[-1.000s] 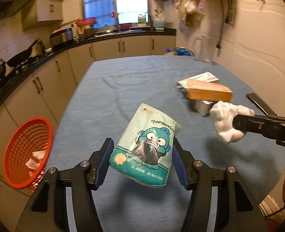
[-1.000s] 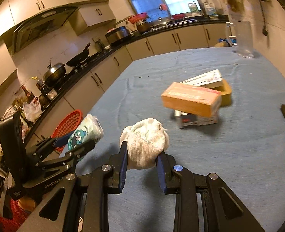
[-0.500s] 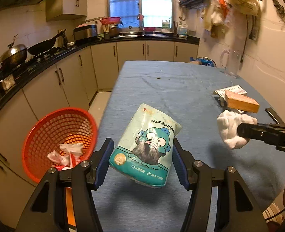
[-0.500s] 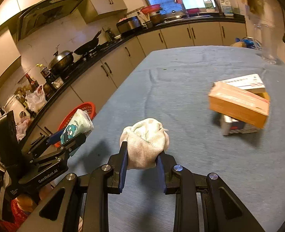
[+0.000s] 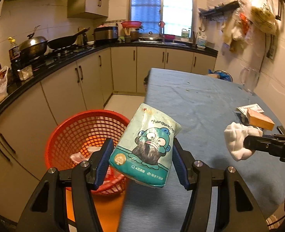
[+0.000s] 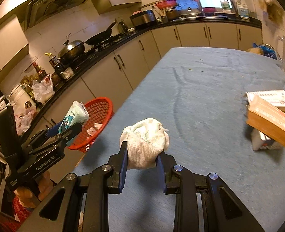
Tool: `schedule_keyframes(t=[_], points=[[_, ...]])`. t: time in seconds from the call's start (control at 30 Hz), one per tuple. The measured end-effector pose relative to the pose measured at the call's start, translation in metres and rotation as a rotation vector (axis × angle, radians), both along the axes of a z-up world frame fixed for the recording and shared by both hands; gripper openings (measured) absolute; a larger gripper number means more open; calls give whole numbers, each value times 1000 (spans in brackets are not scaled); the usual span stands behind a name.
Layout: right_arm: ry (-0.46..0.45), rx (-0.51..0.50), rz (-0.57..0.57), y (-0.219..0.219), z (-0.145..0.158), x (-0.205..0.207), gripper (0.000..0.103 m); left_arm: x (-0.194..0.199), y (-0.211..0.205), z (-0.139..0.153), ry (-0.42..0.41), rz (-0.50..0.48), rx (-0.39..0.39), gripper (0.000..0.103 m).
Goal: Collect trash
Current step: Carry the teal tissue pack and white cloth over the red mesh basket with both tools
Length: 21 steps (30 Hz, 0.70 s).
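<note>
We grip a teal tissue pack [image 5: 145,147] in our left tool [image 5: 140,162], clamped at the surface [image 5: 200,104] edge, the red basket [image 5: 65,135] just left of it. Our right tool [image 6: 141,166] clamps a balled white cloth [image 6: 145,141] above the surface, boxes [image 6: 270,119] well to its right.

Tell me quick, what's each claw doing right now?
Left claw: closed on the teal tissue pack.
Right claw: closed on the white cloth wad.
</note>
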State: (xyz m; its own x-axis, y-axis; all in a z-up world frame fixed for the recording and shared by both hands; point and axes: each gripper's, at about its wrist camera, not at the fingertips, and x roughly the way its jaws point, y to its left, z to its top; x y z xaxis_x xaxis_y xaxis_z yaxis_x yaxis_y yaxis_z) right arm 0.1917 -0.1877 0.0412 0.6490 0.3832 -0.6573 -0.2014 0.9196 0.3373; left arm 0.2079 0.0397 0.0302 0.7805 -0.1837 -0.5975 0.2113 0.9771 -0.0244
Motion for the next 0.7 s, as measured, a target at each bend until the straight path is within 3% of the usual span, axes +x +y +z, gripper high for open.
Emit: schedule_keyframes(t=[0.4, 0.7], points=[[9, 7, 110, 56, 10, 38, 29, 21, 69, 2, 5, 142, -12, 59], [18, 12, 186, 100, 13, 70, 30, 36, 110, -17, 56, 214, -28, 59]])
